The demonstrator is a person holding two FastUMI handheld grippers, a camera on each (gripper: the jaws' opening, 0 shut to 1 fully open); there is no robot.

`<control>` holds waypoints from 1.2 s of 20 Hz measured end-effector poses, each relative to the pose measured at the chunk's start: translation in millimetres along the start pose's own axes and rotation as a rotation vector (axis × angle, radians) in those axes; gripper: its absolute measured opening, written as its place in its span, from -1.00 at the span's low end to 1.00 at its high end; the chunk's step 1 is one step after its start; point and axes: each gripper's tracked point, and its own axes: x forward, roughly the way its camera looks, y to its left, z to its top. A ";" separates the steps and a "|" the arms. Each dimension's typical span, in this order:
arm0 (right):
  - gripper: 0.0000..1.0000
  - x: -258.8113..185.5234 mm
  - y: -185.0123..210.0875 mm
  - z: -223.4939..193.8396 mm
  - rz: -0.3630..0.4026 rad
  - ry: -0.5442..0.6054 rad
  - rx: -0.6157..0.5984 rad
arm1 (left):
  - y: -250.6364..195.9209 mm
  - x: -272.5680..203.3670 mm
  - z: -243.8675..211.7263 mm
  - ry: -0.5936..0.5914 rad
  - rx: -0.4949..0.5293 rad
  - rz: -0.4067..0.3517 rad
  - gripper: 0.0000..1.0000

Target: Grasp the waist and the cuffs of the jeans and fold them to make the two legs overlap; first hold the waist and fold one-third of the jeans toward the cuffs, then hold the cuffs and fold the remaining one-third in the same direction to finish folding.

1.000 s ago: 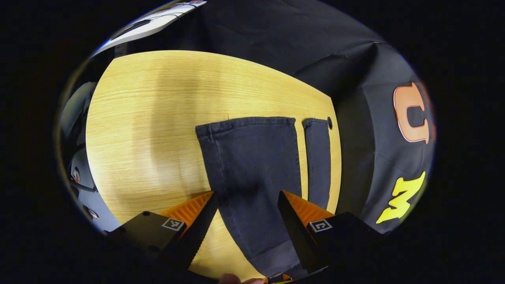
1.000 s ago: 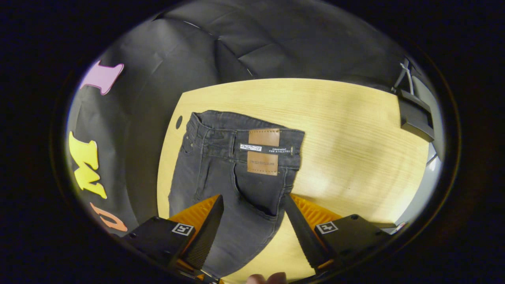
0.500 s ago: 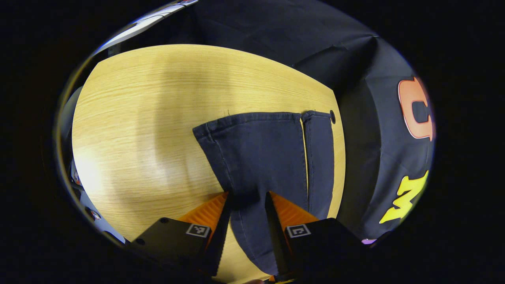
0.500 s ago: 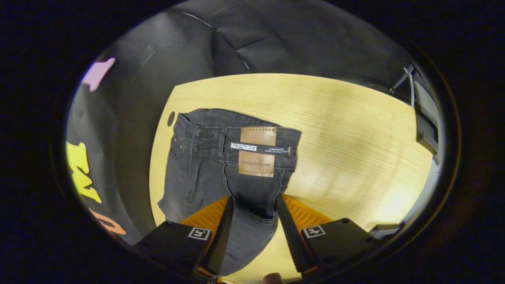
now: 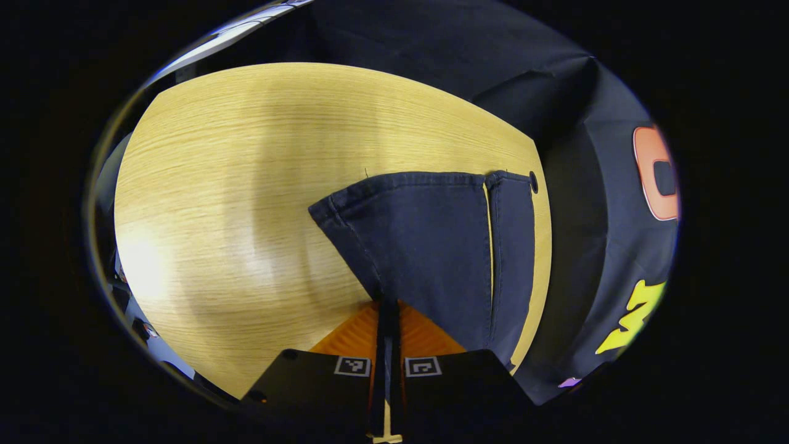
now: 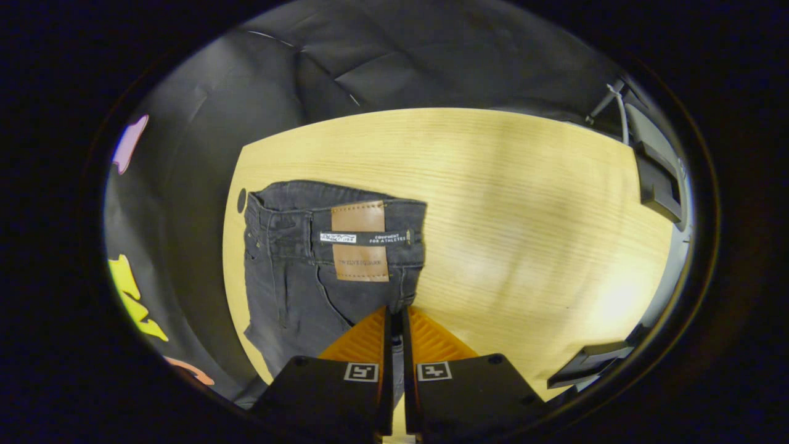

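Observation:
Dark jeans (image 5: 431,240) lie on the wooden table (image 5: 246,185). In the left gripper view the two legs run away from me, side by side, their cuffs (image 5: 425,180) at the far end. My left gripper (image 5: 388,308) is shut on the near leg's edge, and the cloth bunches toward the pinch. In the right gripper view the jeans (image 6: 290,290) show their waist (image 6: 290,213) with a brown leather patch (image 6: 360,240). My right gripper (image 6: 394,314) is shut on the cloth just below the waistband.
A small dark hole (image 5: 533,182) sits in the table by the far cuff, close to the black cloth wall. In the right gripper view, black fixtures (image 6: 659,185) stand at the table's far right edge. Bare table (image 6: 524,216) stretches beside the jeans.
Both grippers went from wide open astride the jeans to shut on the cloth. The fabric has gathered toward each pinch, and each view has shifted a little.

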 end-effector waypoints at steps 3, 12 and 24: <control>-0.98 -4.2 2.7 -0.1 0.005 0.002 -0.003 | -10.7 -11.0 1.2 0.004 -0.004 -0.036 -0.90; -0.98 -32.3 23.5 -0.8 0.101 0.011 -0.043 | -53.1 -48.7 -3.9 0.012 0.012 -0.139 -0.92; -0.99 -56.7 127.3 7.7 0.227 0.026 -0.142 | -168.0 -43.6 15.9 0.045 0.105 -0.239 -0.92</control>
